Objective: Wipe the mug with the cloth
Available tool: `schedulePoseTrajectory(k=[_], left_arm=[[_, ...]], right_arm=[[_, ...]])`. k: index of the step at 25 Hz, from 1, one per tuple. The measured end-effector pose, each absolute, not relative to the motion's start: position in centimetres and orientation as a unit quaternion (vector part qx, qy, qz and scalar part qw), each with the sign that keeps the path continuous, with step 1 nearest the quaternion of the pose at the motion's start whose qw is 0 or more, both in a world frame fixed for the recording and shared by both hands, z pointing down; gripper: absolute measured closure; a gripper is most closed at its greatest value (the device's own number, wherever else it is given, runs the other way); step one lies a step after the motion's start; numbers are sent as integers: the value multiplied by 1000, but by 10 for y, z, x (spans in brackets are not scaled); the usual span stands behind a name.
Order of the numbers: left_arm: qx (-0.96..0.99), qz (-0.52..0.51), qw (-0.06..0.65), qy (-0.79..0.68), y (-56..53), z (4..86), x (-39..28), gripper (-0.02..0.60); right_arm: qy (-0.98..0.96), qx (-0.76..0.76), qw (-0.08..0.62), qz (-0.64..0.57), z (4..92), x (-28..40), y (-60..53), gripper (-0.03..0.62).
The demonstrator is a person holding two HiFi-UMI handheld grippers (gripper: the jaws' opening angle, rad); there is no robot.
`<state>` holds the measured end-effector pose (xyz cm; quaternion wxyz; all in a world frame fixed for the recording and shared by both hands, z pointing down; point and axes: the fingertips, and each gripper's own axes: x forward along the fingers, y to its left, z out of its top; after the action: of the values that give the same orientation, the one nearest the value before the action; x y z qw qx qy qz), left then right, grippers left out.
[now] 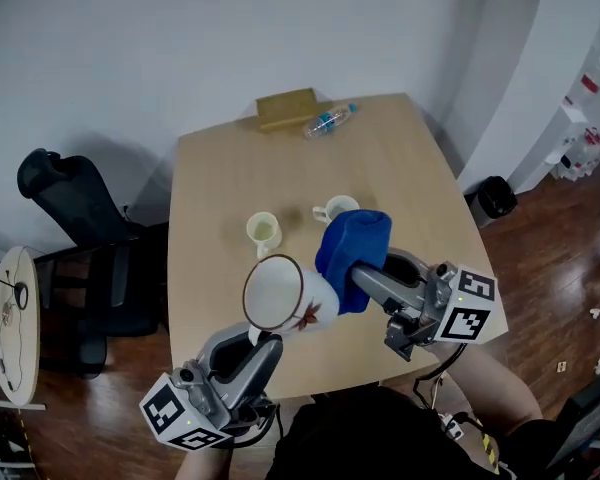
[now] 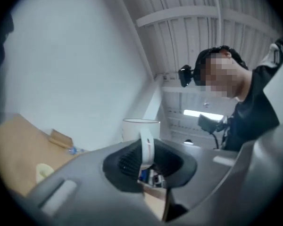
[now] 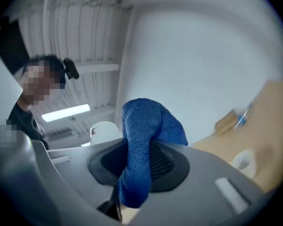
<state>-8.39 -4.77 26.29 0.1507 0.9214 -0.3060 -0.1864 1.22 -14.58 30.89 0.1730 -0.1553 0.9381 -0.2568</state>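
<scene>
My left gripper (image 1: pixel 258 338) is shut on the handle of a white mug (image 1: pixel 280 294), held up above the table's near edge with its mouth facing the camera. In the left gripper view the mug's handle (image 2: pixel 146 149) is pinched between the jaws, and the mug body (image 2: pixel 140 128) rises behind. My right gripper (image 1: pixel 358 276) is shut on a blue cloth (image 1: pixel 352 250), which bunches against the mug's right side. The cloth (image 3: pixel 142 145) fills the right gripper's jaws (image 3: pixel 137 166), with the mug (image 3: pixel 105 131) just behind it.
On the wooden table (image 1: pixel 230 183) stand a pale yellow cup (image 1: pixel 264 232) and a white cup (image 1: pixel 335 209). A plastic bottle (image 1: pixel 329 120) and a brown box (image 1: pixel 286 109) lie at the far edge. A black chair (image 1: pixel 70 203) stands to the left.
</scene>
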Motion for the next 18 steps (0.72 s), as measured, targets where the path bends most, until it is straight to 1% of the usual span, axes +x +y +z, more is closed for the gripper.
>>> schedulePoseTrajectory(k=[3,5,7,11,14,18], left_arm=[[902,-170,135,-374,-68,269,-101,522],[892,-163,130,-401,-78,270,-101,522],[886,-159,130,-416,-85,270,-96,522],[882,-151,122,-430,-89,269,-82,522],[882,-150,128,-427,-85,271,-76,522],[885,-157,140,-416,-80,273,-77,522]], right_arm=[[961,-229,129,-91,277,23,-133,484],[969,-219,111,7,252,8,-103,484],[975,-191,86,80,242,-16,-68,484],[956,-189,-5,225,256,-46,-42,484],[940,-222,-28,259,255,-47,-51,484],[950,-231,-21,210,253,-34,-61,484]])
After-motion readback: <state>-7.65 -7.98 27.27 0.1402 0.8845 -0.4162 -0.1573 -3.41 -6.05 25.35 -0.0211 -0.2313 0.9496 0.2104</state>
